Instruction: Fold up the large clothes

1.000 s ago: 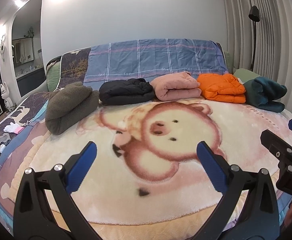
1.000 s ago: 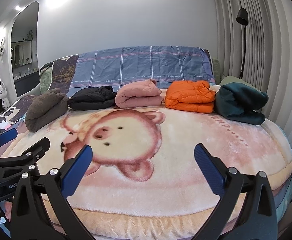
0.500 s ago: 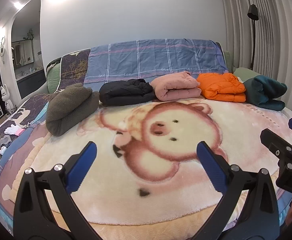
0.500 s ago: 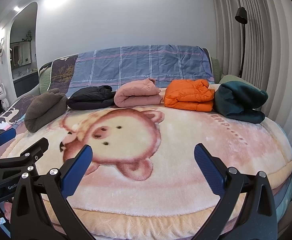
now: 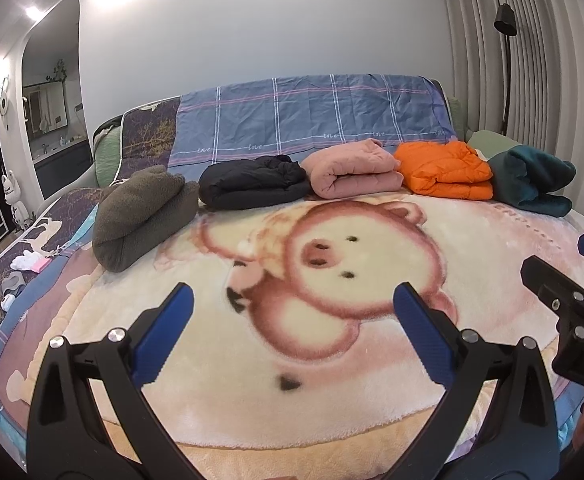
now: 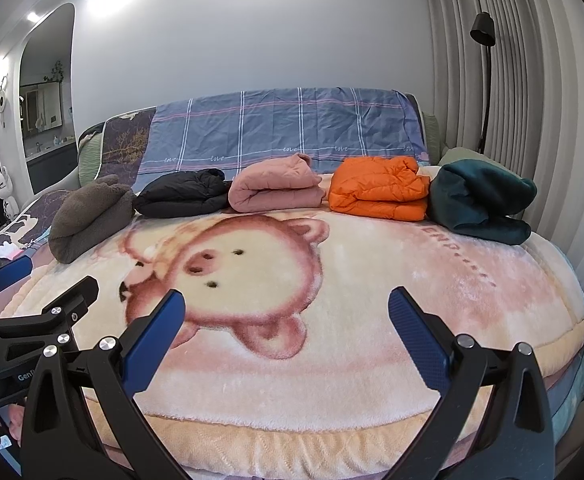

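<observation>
folded clothes (image 5: 351,174) lie far beyond both grippers (spread wide).

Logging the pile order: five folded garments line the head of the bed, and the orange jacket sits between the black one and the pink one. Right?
Not quite. The orange jacket sits between the pink one and the teal one, as the right wrist view shows; the black one lies beyond the pink.

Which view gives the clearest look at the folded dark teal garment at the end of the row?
The right wrist view: the teal garment sits whole and larger, well inside the frame. In the left wrist view it is also fully visible, but smaller and pushed toward the distorted right edge.
</observation>
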The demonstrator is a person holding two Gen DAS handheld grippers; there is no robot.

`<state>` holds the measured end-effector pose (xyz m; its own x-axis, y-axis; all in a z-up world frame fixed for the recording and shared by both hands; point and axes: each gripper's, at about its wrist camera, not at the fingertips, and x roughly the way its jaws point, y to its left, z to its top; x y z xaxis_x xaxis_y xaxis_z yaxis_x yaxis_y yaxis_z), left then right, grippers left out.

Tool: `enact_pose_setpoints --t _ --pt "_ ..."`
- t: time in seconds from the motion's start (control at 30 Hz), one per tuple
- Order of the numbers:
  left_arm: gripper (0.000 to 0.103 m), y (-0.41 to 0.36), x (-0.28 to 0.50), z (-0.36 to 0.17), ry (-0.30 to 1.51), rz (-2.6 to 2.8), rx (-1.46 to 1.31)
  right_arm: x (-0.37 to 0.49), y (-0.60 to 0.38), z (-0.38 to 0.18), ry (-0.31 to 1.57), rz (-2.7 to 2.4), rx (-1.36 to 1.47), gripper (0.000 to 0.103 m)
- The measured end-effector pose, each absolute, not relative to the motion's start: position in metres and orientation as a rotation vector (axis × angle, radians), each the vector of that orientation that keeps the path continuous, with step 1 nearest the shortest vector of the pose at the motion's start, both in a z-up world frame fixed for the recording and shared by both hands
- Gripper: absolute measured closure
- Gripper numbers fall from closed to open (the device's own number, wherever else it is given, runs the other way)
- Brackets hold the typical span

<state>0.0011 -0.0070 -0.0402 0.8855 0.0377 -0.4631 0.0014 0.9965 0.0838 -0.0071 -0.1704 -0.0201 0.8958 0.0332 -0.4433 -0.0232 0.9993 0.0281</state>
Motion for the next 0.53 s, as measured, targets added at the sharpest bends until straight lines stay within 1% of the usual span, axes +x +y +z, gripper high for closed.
enact_pose_setpoints --t 0.53 --pt "0.002 -0.0056 0.0024 -0.0421 0.491 0.019 0.089 -0.0072 -0.1695 -0.0233 0.464 0.026 0.023 0.001"
